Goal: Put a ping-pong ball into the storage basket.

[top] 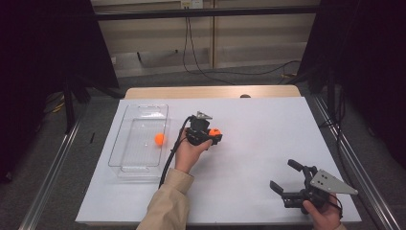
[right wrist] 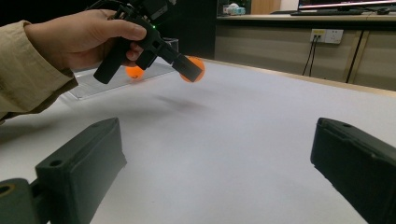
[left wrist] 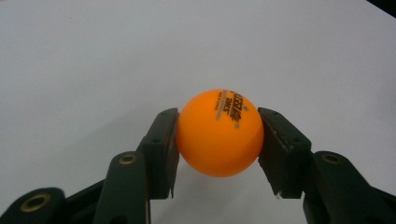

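Note:
My left gripper (top: 214,134) is shut on an orange ping-pong ball (left wrist: 219,132) with black print, and both pads press its sides. The right gripper view has that gripper (right wrist: 189,70) held above the white table surface, the ball (right wrist: 198,66) at its tip. A second orange ball (top: 159,139) lies inside a clear plastic tray (top: 125,125) to the left; it also peeks out behind the left hand (right wrist: 135,72). My right gripper (top: 283,178) rests near the front right of the table, open, with nothing between its jaws.
A white sheet (top: 268,129) covers the table, with a wooden edge (top: 210,91) at the far side. Black curtains and cables stand beyond the table. Metal rails (top: 57,158) run along both sides.

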### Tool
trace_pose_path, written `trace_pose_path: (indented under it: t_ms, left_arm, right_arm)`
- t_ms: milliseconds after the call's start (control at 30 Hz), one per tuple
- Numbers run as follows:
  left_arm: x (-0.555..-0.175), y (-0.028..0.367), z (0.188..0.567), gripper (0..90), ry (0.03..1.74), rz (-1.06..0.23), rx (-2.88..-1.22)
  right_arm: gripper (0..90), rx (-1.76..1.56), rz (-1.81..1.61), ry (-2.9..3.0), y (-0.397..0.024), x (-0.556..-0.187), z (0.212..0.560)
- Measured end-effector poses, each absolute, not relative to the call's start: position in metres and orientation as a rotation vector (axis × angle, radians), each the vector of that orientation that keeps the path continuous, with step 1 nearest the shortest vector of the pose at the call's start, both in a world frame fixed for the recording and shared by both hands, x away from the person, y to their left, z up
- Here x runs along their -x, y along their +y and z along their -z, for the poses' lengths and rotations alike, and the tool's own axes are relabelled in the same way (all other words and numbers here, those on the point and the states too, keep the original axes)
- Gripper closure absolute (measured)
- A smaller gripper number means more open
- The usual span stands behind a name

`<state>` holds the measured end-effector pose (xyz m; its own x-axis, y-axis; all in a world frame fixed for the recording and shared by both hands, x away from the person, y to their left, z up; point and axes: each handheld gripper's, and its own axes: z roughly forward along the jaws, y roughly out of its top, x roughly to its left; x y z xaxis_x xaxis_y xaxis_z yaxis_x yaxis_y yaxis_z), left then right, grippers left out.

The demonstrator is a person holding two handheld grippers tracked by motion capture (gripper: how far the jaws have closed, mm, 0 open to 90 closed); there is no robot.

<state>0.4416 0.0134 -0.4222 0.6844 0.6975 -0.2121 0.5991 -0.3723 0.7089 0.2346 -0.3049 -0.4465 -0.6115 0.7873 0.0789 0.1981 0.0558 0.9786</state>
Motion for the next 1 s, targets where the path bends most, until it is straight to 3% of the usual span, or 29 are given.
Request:
trace_pose_path:
  t_ms: [1000]
  left_arm:
    - [-0.441,0.028,0.408,51.0,1.011,-0.147,-2.042]
  right_arm:
    - [2.0,-0.979,-1.591,1.849,-0.305,-0.234,0.446]
